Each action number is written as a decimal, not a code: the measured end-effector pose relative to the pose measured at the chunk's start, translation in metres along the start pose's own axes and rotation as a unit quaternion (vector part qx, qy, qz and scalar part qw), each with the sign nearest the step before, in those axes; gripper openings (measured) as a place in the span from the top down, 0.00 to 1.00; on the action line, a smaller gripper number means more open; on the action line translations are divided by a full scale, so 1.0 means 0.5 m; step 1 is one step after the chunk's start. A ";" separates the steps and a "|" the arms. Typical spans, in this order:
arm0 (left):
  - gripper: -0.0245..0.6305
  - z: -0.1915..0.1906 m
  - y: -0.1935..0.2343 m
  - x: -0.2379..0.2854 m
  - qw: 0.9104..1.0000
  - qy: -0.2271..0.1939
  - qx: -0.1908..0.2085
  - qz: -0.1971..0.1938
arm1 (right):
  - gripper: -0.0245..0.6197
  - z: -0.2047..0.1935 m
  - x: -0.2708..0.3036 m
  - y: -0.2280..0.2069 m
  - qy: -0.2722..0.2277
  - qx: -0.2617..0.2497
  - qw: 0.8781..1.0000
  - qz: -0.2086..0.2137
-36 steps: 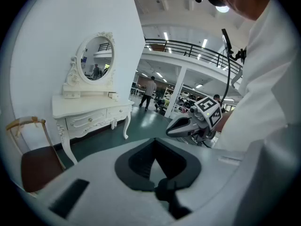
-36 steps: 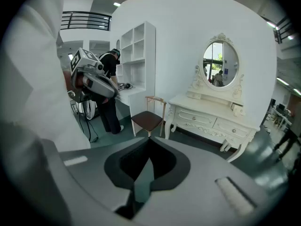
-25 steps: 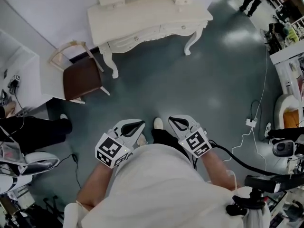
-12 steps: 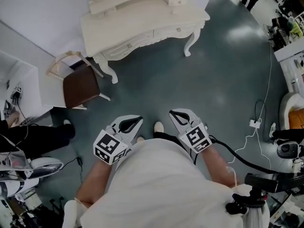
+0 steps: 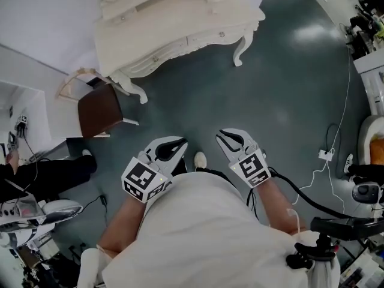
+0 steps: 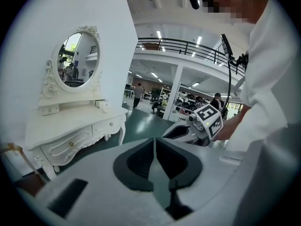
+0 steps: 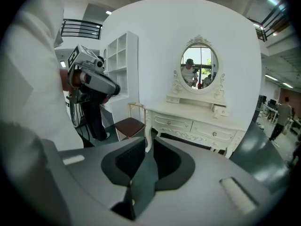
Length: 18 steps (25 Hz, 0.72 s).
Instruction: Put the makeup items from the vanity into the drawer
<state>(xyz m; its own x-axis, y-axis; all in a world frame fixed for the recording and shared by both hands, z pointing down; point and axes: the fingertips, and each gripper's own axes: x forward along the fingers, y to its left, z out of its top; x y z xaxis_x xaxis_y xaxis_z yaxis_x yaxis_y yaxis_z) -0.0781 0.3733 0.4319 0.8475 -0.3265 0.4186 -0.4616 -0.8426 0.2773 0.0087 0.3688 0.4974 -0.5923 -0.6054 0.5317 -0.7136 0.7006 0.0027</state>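
The cream vanity stands against the wall several steps ahead, with its two front drawers closed. It also shows in the left gripper view and the right gripper view, under an oval mirror. No makeup items can be made out on its top from here. My left gripper and right gripper are held side by side at waist height over the grey floor, far from the vanity. Both are shut with nothing between the jaws.
A brown-seated chair stands left of the vanity. A person in dark trousers is at the far left beside a white shelf unit. A white cable and power strip lie on the floor at right, near equipment.
The view has swung: the vanity and chair have slid up and left in the head view. Both grippers sit slightly higher in the frame, still shut and empty.
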 end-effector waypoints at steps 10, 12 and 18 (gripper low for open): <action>0.96 0.056 0.170 0.115 0.999 0.000 -0.001 -0.038 | 0.93 0.010 0.099 -0.152 0.030 0.013 0.999 -0.032; 0.96 0.083 0.213 0.134 0.999 -0.006 -0.003 -0.046 | 0.93 0.029 0.122 -0.189 0.036 0.007 0.999 -0.041; 0.96 0.200 0.341 0.158 0.997 -0.017 0.025 -0.066 | 0.93 0.135 0.209 -0.305 0.038 -0.014 0.997 -0.068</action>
<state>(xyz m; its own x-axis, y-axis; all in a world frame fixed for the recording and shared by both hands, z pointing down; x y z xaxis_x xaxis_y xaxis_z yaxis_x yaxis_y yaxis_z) -0.0636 0.1611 0.4255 0.9091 -0.2243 0.3510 -0.3316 -0.8997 0.2837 0.0305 0.1731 0.4953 -0.4606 -0.6661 0.5867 -0.7736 0.6253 0.1026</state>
